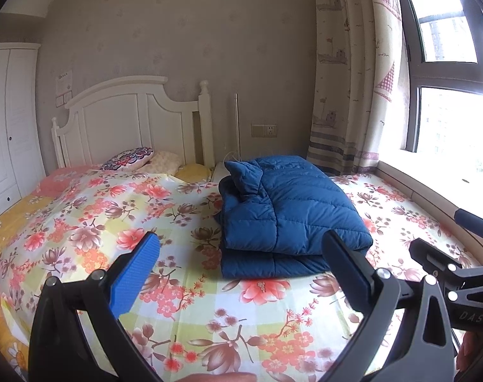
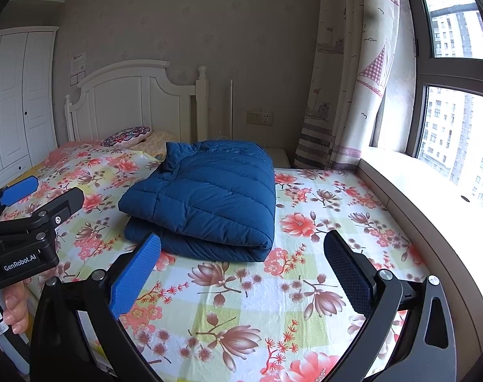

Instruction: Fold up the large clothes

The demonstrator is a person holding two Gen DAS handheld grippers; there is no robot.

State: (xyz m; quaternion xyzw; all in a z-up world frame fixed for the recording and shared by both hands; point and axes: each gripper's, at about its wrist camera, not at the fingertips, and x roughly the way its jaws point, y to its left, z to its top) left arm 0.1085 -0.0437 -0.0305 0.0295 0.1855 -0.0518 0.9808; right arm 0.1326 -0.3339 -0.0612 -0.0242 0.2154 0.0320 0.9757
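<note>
A blue quilted down jacket lies folded into a thick rectangle on the flowered bedsheet; it also shows in the right wrist view. My left gripper is open and empty, held above the sheet just in front of the jacket's near edge. My right gripper is open and empty, above the sheet in front of the jacket's near right corner. The right gripper's side shows at the right of the left wrist view; the left gripper shows at the left of the right wrist view.
A white headboard and pillows stand at the far end of the bed. A white wardrobe is on the left. A curtain, window and sill run along the right side.
</note>
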